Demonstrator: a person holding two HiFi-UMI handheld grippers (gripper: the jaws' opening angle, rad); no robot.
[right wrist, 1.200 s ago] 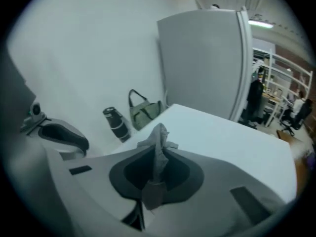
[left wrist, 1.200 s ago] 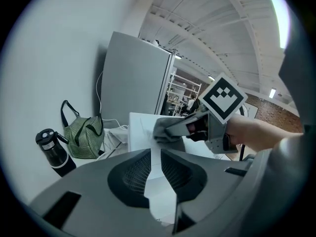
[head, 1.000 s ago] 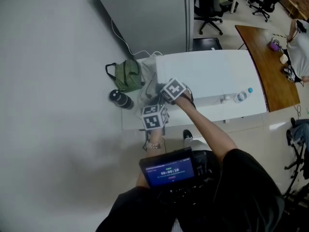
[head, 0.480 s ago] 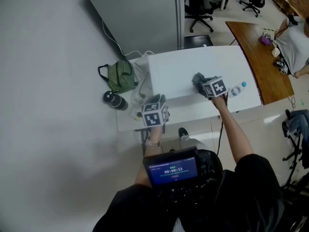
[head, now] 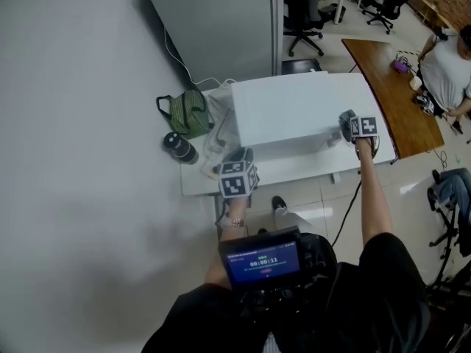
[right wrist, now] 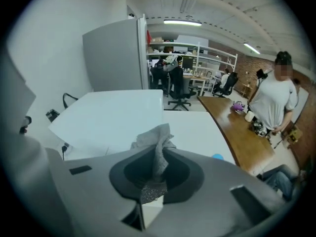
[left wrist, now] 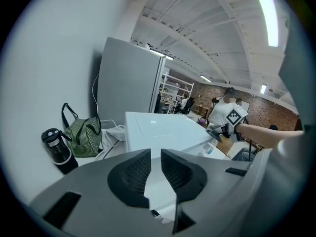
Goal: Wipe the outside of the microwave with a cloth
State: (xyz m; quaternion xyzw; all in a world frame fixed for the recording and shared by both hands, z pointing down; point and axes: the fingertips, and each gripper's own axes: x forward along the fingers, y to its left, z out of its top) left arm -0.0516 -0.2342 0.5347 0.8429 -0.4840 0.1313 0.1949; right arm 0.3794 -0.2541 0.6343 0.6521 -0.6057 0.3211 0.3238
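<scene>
Right tool (head: 356, 128): closed on the grey cloth (right wrist: 157, 141), a fold of which stands up between the jaws.
Cloth: pinched in the right tool, at the right end of the white microwave (head: 294, 109). We cannot tell whether it presses the casing or sits just beside it.
Microwave: ahead and to the left of the right tool, and straight ahead of the left one.
Left tool (left wrist: 155, 154): jaws a narrow slit apart with nothing between them, held over the near edge of the surface (head: 294, 169), well apart from the cloth.
Beyond the left tool: a striped bag (head: 188, 112) and a dark bottle (head: 179, 149), ahead and to its left.
Progress: we judge the wipe under way, with the cloth at the top's right end.
Left to do: by our reading, the front and side walls. No view shows how clean any face is.
</scene>
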